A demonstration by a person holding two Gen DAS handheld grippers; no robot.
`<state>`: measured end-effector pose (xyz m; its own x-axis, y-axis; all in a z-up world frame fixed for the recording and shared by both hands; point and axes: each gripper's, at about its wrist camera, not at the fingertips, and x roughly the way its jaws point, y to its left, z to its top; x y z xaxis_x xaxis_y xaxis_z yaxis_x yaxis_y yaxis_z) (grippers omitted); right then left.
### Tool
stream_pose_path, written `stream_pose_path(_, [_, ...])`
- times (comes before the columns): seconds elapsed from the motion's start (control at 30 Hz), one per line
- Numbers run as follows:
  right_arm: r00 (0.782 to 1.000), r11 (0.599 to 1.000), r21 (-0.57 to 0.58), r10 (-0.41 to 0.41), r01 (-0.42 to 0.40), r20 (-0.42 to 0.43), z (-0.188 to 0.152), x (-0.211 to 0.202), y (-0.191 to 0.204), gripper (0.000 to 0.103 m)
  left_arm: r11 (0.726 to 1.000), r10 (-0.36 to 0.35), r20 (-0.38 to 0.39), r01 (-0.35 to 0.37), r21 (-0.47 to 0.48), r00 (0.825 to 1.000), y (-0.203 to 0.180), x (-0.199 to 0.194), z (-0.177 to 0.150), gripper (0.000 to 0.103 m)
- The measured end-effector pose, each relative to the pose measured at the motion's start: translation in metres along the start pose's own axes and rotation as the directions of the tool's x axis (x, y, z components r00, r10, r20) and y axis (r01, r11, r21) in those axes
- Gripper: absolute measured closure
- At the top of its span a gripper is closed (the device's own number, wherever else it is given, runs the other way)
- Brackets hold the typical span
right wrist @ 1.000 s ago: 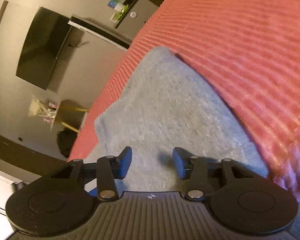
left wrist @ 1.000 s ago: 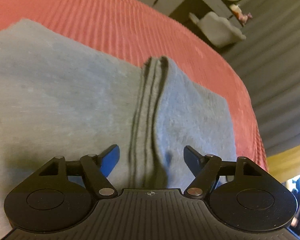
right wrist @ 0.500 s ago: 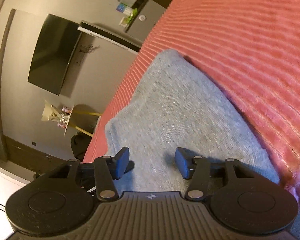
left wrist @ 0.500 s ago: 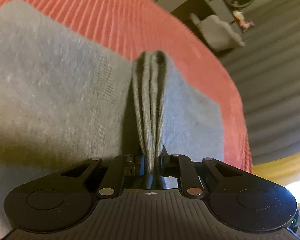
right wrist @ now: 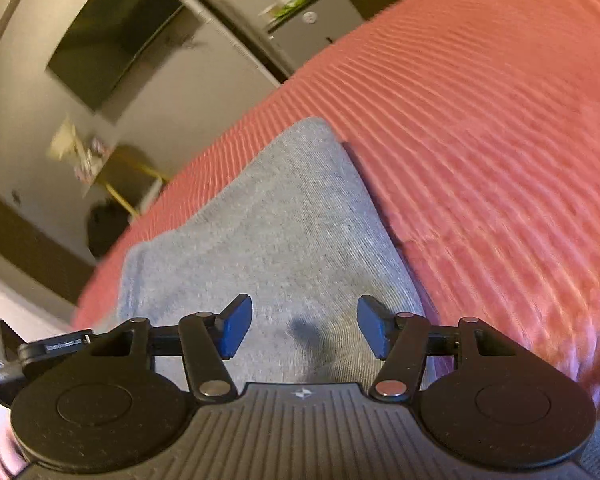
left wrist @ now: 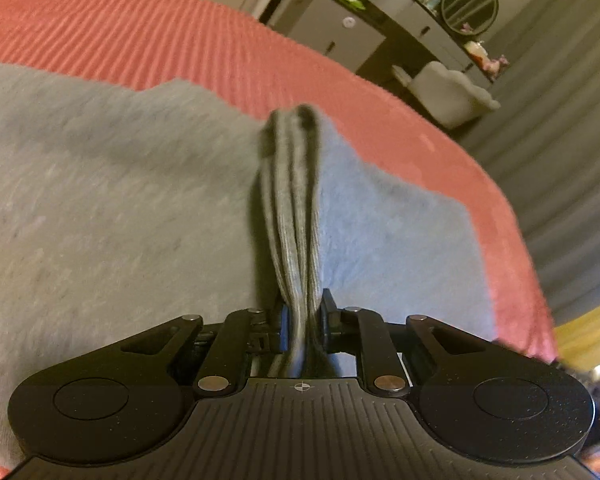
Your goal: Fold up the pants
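Note:
Grey pants [left wrist: 120, 200] lie spread on a salmon ribbed bedspread [left wrist: 180, 32]. My left gripper [left wrist: 303, 316] pinches a raised ridge of stacked pant layers [left wrist: 292, 200]; the pads press on the cloth, though the jaws are easing open slightly. In the right wrist view, a folded end of the pants [right wrist: 284, 220] lies near the bed's edge. My right gripper [right wrist: 305, 326] hovers just above that cloth. Its jaws are opening, with nothing between the blue pads.
The bedspread [right wrist: 480, 140] extends to the right of the pants. Beyond the bed stand a grey dresser [left wrist: 340, 36], a white chair [left wrist: 448, 96] and grey curtains [left wrist: 560, 140]. A wall television [right wrist: 112, 36] and a small yellow-legged table [right wrist: 132, 176] lie past the bed's edge.
My left gripper closed on the pants' ridge and has drawn it up and along, showing more bedspread. My right gripper opened wider, rolled and lifted a little.

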<state>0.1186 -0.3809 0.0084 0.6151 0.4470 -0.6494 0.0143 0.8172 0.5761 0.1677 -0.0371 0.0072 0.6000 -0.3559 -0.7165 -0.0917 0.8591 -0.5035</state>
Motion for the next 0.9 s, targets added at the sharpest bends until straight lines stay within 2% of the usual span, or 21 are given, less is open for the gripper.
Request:
stream_pose_path(0.07, [0.997, 0.991, -0.106, -0.079, 0.079, 0.011, -0.001, 0.004, 0.016, 0.055, 1.000, -0.006, 0.020, 0.006, -0.022, 1.000, 0.002, -0.001, -0.004, 0.077])
stream_pose_path(0.1, [0.994, 0.982, -0.152, -0.109, 0.111, 0.018, -0.001, 0.006, 0.024, 0.057, 0.999, -0.018, 0.027, 0.019, -0.030, 0.999, 0.001, 0.001, -0.002, 0.065])
stream_pose_path(0.13, [0.991, 0.972, -0.190, -0.134, 0.136, 0.027, 0.000, 0.009, 0.030, 0.062, 0.999, -0.036, 0.031, 0.037, -0.032, 0.999, 0.001, 0.002, 0.001, 0.058])
stream_pose_path(0.2, [0.983, 0.951, -0.247, -0.181, 0.185, 0.038, 0.005, 0.018, 0.038, 0.066, 0.998, -0.061, 0.047, 0.062, -0.021, 0.997, 0.000, 0.008, 0.005, 0.054])
stream_pose_path(0.33, [0.967, 0.908, -0.336, -0.248, 0.251, 0.052, 0.025, 0.048, 0.051, 0.069, 0.995, -0.099, 0.064, 0.099, -0.005, 0.993, 0.008, 0.017, 0.006, 0.053])
stream_pose_path(0.43, [0.960, 0.897, -0.345, -0.271, 0.276, 0.063, 0.055, 0.079, 0.059, 0.071, 0.988, -0.146, 0.066, 0.149, -0.031, 0.987, 0.016, 0.020, 0.012, 0.053])
stream_pose_path(0.53, [0.945, 0.874, -0.360, -0.307, 0.327, 0.111, 0.082, 0.111, 0.067, 0.072, 0.976, -0.193, 0.065, 0.198, -0.087, 0.979, 0.029, 0.024, 0.018, 0.053])
stream_pose_path(0.63, [0.935, 0.873, -0.336, -0.337, 0.354, 0.110, 0.092, 0.128, 0.069, 0.072, 0.966, -0.229, 0.058, 0.234, -0.112, 0.972, 0.037, 0.027, 0.023, 0.053])
stream_pose_path(0.7, [0.933, 0.862, -0.357, -0.345, 0.360, 0.106, 0.085, 0.122, 0.073, 0.072, 0.958, -0.248, 0.053, 0.253, -0.135, 0.967, 0.041, 0.029, 0.027, 0.054])
stream_pose_path(0.77, [0.937, 0.848, -0.402, -0.336, 0.347, 0.100, 0.064, 0.104, 0.077, 0.071, 0.956, -0.254, 0.046, 0.258, -0.140, 0.966, 0.042, 0.030, 0.030, 0.055])
stream_pose_path(0.87, [0.946, 0.863, -0.393, -0.318, 0.318, 0.067, 0.020, 0.071, 0.072, 0.071, 0.963, -0.245, 0.034, 0.248, -0.108, 0.969, 0.035, 0.038, 0.038, 0.061])
stream_pose_path(0.9, [0.950, 0.869, -0.388, -0.303, 0.307, 0.074, 0.006, 0.060, 0.069, 0.071, 0.965, -0.242, 0.035, 0.244, -0.100, 0.970, 0.032, 0.042, 0.041, 0.067])
